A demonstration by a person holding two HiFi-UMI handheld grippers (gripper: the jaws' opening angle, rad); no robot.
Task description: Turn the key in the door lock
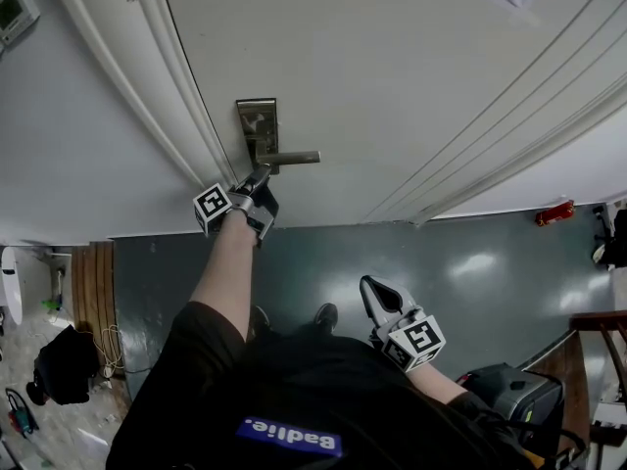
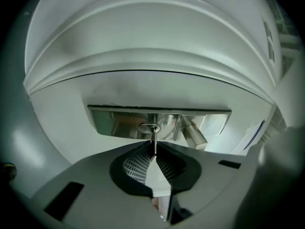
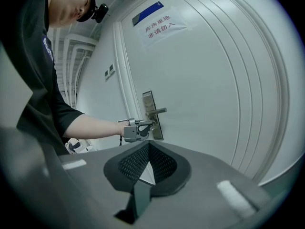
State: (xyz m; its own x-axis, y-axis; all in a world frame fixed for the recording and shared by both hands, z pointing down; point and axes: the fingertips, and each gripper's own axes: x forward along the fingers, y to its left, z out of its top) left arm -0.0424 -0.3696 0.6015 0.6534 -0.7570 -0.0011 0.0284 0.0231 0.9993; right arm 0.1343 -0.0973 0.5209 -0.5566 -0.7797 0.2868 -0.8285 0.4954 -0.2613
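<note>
L tongs (image 2: pixel 154 152): pinching key (image 2: pixel 153 141) by its head; pads pressed on both sides. In head view, mid-left of frame (image 1: pixel 257 186), arm stretched out to door.
Key: blade in keyhole (image 2: pixel 149 127), centre of left gripper view; head seen edge-on, standing vertical in that frame.
Lock plate (image 1: pixel 257 125): brushed metal, on white door (image 1: pixel 392 67), upper-centre of head view, close to door edge.
Handle (image 1: pixel 291 158): lever, sticks out to the right in head view, just above L tongs; not touched.
R tongs (image 3: pixel 148 149): pressed together, nothing between. Lower-centre of head view (image 1: pixel 372 287), well apart from door, over grey-green floor (image 1: pixel 480 262).
R gripper view: L tongs (image 3: pixel 136 128) at plate, mid-frame; paper notice (image 3: pixel 159 28) upper-centre on door, blue label (image 3: pixel 147 13) above it.
</note>
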